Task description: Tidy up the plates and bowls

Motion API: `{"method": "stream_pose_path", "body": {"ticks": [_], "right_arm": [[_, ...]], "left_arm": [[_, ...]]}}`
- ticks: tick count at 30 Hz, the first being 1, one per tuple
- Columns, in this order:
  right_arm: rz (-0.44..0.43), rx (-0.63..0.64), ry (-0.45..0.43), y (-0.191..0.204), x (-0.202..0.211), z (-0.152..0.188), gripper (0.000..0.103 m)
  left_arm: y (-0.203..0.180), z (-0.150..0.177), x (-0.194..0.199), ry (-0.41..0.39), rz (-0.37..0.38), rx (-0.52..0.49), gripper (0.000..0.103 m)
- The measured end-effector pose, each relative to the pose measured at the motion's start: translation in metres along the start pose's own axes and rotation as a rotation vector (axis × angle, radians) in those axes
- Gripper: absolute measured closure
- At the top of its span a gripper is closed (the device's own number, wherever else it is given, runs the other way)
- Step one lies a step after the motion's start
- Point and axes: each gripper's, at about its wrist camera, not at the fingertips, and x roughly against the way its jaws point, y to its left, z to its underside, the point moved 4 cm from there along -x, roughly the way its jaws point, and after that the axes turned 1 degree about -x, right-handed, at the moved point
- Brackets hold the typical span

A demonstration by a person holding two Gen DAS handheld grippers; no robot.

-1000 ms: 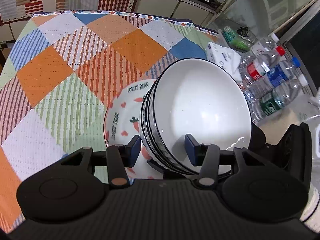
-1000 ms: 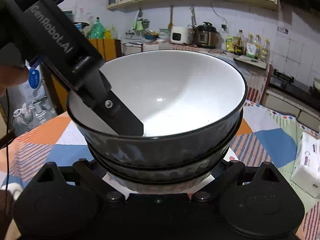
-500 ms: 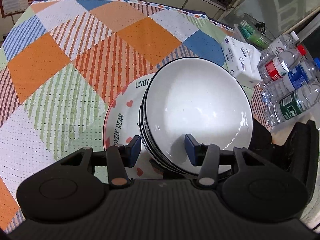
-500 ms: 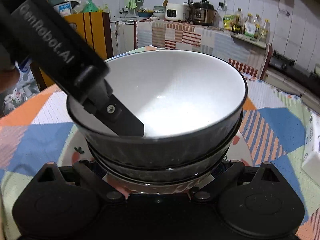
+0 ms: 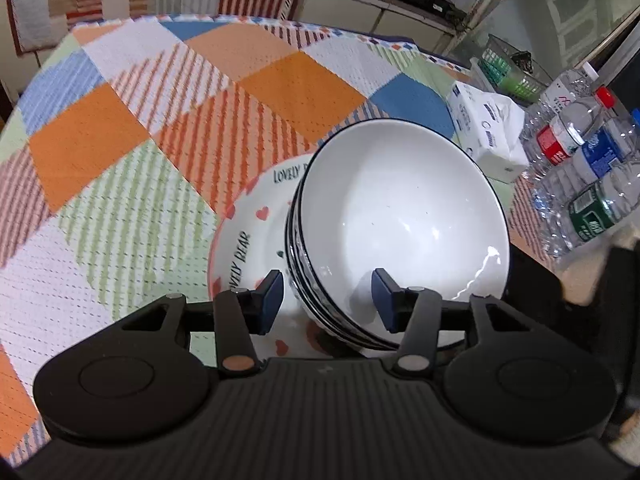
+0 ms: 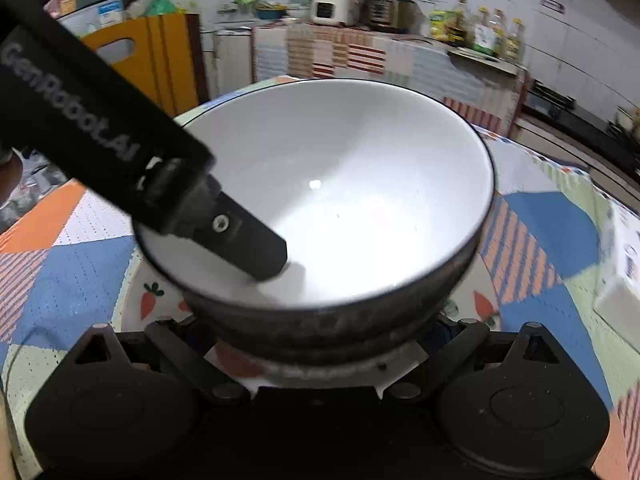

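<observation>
A stack of nested bowls [image 5: 400,224], white inside and dark outside, sits over a white "Lovely Bear" plate [image 5: 248,240] with hearts and carrots. My left gripper [image 5: 326,296] straddles the stack's near rim, one pad inside the top bowl, one outside, with a gap to the wall on each side. In the right wrist view the stack [image 6: 340,216] fills the frame and the left finger [image 6: 244,240] reaches into it. My right gripper [image 6: 320,344] sits under the stack's base; its fingertips are hidden by the bowls. The plate [image 6: 148,300] shows beneath.
The table has a patchwork cloth [image 5: 120,128]. A tissue pack [image 5: 488,128] and several plastic water bottles [image 5: 580,160] stand at the right edge. A green basket [image 5: 508,72] is behind them. Kitchen counters and cabinets lie beyond the table.
The bowl stack, held between both grippers, has come down toward the plate and table; the right wrist view now looks more steeply into the top bowl.
</observation>
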Motion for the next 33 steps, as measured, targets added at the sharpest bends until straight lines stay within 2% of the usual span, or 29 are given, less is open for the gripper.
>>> {"method": "stream_pose_path", "body": {"ticks": [3,8,13,19,23,27,33], "right_arm": [[0.058,-0.015,0.000,0.005,0.012,0.007,0.005],[0.110,-0.079,-0.039,0.007,0.049,0.018,0.004],[0.268,-0.194,-0.058,-0.004,0.076,0.028,0.003],[0.277,-0.361,-0.065,-0.017,0.105,0.026,0.003],[0.350,-0.442,0.036,-0.027,0.110,0.026,0.002],[0.381,-0.458,0.037,-0.025,0.128,0.026,0.002],[0.366,-0.447,0.011,-0.008,0.167,0.017,0.002]], "left_arm": [[-0.002,0.002,0.008,-0.038,-0.062,-0.021,0.054],[-0.001,0.010,0.039,-0.129,-0.098,-0.025,0.052],[-0.002,0.020,0.074,-0.175,-0.111,-0.017,0.051],[-0.011,0.039,0.115,-0.205,-0.179,-0.065,0.049],[-0.015,0.053,0.140,-0.206,-0.188,-0.064,0.046],[-0.016,0.065,0.167,-0.218,-0.196,-0.055,0.041],[-0.018,0.082,0.194,-0.218,-0.214,-0.036,0.036]]}}
